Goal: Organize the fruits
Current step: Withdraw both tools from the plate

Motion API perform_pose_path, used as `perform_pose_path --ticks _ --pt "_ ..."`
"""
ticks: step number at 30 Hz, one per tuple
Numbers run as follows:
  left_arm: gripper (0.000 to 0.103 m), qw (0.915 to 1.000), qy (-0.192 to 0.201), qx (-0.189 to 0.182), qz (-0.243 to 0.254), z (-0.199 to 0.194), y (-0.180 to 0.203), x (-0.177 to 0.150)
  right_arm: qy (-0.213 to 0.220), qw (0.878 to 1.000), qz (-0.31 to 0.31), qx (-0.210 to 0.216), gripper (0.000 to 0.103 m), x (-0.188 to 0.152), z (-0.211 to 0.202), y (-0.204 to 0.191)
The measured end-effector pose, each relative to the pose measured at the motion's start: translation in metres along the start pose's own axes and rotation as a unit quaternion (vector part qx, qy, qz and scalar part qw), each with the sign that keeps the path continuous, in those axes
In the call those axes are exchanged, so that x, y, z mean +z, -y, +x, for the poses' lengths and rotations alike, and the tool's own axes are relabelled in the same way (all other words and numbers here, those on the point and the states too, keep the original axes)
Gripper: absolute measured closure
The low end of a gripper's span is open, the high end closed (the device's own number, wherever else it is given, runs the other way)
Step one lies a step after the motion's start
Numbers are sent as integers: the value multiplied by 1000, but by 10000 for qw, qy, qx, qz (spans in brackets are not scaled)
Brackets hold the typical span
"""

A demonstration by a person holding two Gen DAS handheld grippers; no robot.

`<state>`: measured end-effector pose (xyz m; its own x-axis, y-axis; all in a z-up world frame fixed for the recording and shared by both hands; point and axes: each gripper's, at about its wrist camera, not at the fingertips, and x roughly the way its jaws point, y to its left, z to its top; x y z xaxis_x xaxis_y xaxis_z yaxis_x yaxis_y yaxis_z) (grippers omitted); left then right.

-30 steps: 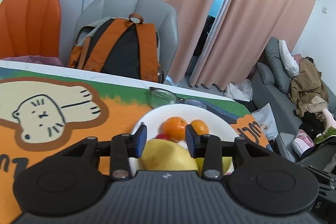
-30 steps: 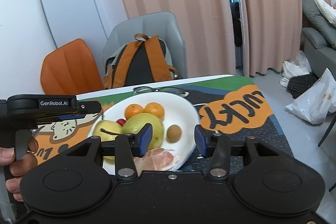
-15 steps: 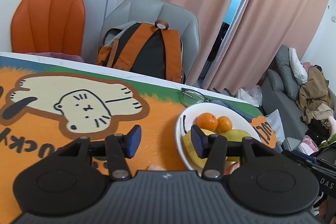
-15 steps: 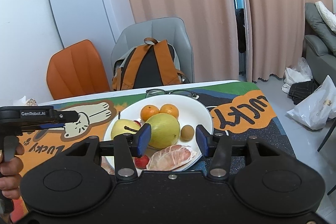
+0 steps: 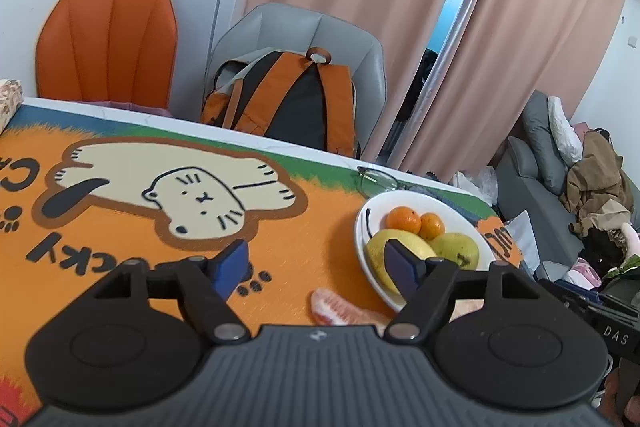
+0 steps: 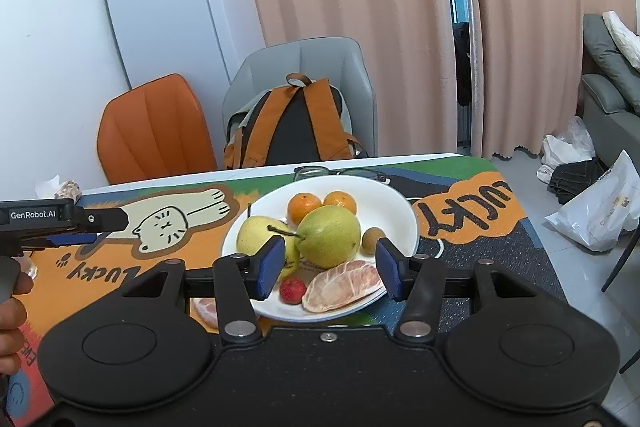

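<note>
A white plate [image 6: 402, 215] on the cat-print mat holds two oranges [image 6: 304, 207], a green pear [image 6: 330, 237], a yellow pear [image 6: 254, 233], a small brown fruit [image 6: 370, 239], a red berry [image 6: 292, 290] and a pomelo segment [image 6: 344, 285]. A second pomelo segment [image 5: 340, 309] lies on the mat just left of the plate [image 5: 362, 227]. My left gripper [image 5: 316, 267] hovers over the mat left of the plate, jaws opening, nothing between them. It also shows from the side in the right wrist view, left gripper [image 6: 100, 229]. My right gripper [image 6: 331, 269] hangs above the plate's near side, jaws opening and gripping nothing.
Eyeglasses [image 6: 340, 173] lie just behind the plate. A backpack [image 6: 296, 123] sits on a grey chair behind the table, beside an orange chair [image 6: 152, 131]. The table's right edge drops to a floor with bags [image 6: 600, 203]. A hand [image 6: 12, 311] holds the left gripper.
My left gripper has drawn back left off the plate and its jaws have widened. A pomelo segment now shows on the mat beside the plate. The right gripper pulled back slightly, jaws a little wider.
</note>
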<state>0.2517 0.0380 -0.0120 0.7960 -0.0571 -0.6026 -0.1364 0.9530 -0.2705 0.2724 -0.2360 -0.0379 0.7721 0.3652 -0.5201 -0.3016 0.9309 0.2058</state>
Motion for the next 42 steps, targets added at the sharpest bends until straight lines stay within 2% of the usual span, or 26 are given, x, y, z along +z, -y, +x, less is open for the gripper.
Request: perform_pose_path --ticks 19,42 --pt "27 9998 -110 28 -143 -21 -25 -33 -146 9997 -126 147 50 -27 -12 -19" --pt "29 9988 -482 26 -107 24 -12 -70 -570 9975 -205 365 39 -52 8 -33"
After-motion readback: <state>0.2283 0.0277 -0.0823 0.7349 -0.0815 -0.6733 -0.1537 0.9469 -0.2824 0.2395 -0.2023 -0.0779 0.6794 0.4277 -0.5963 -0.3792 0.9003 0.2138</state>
